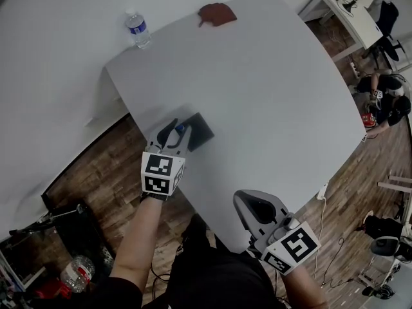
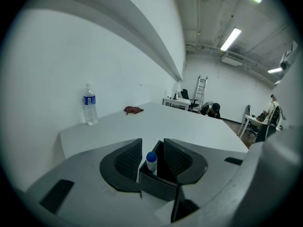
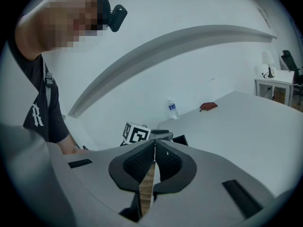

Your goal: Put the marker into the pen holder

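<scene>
Marker (image 2: pixel 151 161) upright in pen holder (image 2: pixel 154 186); left gripper (image 2: pixel 152 146) fingers apart.

The broad white tabletop (image 1: pixel 277 89) lies bare across its middle and right, giving free passage there. A dark square pen holder (image 1: pixel 199 131) stands near the near-left edge. A blue-capped white marker (image 2: pixel 151 161) rises from it between the parted jaws of the left gripper (image 1: pixel 172 132). A clear plastic water bottle (image 1: pixel 138 29) occupies the far-left corner, and a crumpled reddish-brown cloth (image 1: pixel 217 13) lies at the far edge. Both are well apart from the holder.
</scene>
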{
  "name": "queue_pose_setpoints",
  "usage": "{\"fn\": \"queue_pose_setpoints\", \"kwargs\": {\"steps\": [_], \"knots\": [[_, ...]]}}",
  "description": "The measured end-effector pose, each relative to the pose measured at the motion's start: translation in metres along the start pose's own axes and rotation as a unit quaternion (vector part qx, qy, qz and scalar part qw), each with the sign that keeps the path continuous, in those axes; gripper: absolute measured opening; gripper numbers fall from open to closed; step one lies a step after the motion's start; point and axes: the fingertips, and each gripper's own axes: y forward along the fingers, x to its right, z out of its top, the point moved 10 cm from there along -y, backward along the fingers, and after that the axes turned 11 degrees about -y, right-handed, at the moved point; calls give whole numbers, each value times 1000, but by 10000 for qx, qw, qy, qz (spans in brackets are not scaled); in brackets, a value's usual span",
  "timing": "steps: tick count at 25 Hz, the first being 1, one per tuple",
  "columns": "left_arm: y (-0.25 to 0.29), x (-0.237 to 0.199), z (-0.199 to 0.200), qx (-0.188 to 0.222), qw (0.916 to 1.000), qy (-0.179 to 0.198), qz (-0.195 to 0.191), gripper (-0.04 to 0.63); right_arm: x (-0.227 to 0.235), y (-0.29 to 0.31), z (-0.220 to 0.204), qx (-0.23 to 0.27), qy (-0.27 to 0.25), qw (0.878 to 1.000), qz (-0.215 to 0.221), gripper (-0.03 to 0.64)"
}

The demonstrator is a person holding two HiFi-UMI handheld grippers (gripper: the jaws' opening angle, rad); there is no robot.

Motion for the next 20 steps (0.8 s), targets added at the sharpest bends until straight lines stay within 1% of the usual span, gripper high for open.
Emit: {"fn": "queue_pose_setpoints", "kwargs": {"steps": [5,10,15,20], "knots": [[-8,-8,5,118,9996,-55,249,126,-2,2,2,18,-32,10000,43,17],[-24,-7,12,276,9990,-52,349,126,-6,2,4,92,-100,9999,94,17],[-49,4,18,458,9984,-85,325,126,-11,-1,9,236,-277,9993,131,17],[-80,31,27,571,9982,-37,179,124,-18,-5,14,411,-467,9978,210,17]]}}
